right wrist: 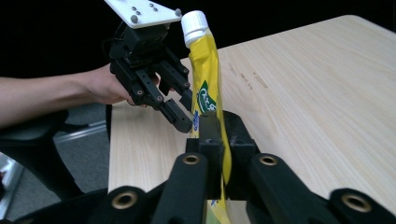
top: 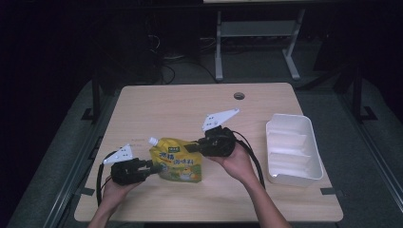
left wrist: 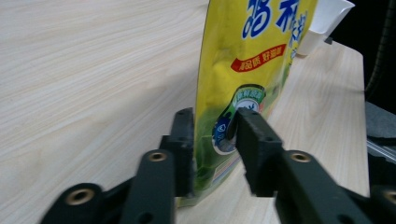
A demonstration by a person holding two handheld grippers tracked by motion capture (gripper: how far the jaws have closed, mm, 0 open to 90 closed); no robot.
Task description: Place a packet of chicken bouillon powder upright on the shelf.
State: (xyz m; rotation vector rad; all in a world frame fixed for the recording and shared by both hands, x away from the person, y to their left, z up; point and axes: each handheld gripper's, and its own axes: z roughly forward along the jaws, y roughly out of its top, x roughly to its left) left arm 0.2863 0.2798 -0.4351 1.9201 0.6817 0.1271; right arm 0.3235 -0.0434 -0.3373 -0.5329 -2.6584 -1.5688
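Yellow spouted drink pouch (top: 177,164) stands above the bench (top: 142,109), clamped at one edge by the right claw (right wrist: 218,140); left claw (left wrist: 212,149) straddles the other edge, jaws apart; uneven pulling could twist it free.

Your two handheld grippers, left gripper (top: 151,167) and right gripper (top: 190,148), matte black, chunky linked jaws with brass-ringed pivot holes, pale three-cornered plates dotted with small screws on top, black cables looping behind, your forearms bare.
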